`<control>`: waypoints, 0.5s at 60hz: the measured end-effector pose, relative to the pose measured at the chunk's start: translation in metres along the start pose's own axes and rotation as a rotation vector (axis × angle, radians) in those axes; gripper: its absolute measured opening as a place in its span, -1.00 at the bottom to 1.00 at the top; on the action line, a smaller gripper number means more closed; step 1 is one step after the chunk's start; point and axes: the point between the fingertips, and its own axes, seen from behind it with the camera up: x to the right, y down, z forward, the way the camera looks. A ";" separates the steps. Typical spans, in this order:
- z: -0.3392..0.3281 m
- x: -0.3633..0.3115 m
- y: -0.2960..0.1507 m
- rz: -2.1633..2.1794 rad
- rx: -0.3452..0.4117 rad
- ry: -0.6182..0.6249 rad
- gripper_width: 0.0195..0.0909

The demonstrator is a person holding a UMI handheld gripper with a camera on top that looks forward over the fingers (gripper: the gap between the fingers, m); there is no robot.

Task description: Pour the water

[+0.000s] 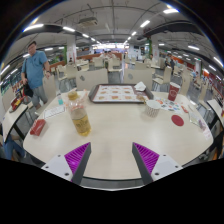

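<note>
Tongs [110, 160]: nearest the camera, two dark fingers with magenta pads [77, 154] on their inner faces; they stand spread wide apart with nothing between them but bare desk.
Desk [115, 135]: pale, rounded top that carries everything; it begins just ahead of the fingertips.
Bottle [79, 115]: clear plastic, upright, holding a yellowish liquid; it stands beyond the left finger, well ahead of its tip and apart from it, not touched by the tongs.
Small cup by the bottle [59, 102]: just beside and slightly behind the bottle, on its left; contents cannot be made out.
Red object, left [39, 127]: flat, lying on the desk to the left of the bottle, near the desk's edge; what it is cannot be told.
Tray [117, 94]: dark-rimmed, rectangular, on the far side of the desk, straight ahead of the gap between the fingers; it holds pale round pieces in rows.
Red cup [173, 92]: upright, at the far right of the desk, to the right of the tray.
Clear container [152, 105]: pale, between the tray and the red cup, nearer the tongs than both.
Red disc [177, 120]: flat on the desk, beyond the right finger, nearer than the red cup.
Person [35, 72]: in a blue top, standing beyond the desk on the left.
Room: large hall with rows of ceiling lights [92, 22] and further desks behind.
</note>
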 end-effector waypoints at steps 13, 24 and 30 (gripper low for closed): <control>0.066 -0.095 -0.036 -0.016 0.102 -0.074 0.78; 0.123 -0.116 -0.056 0.020 0.162 -0.053 0.63; 0.140 -0.119 -0.064 0.020 0.198 -0.037 0.24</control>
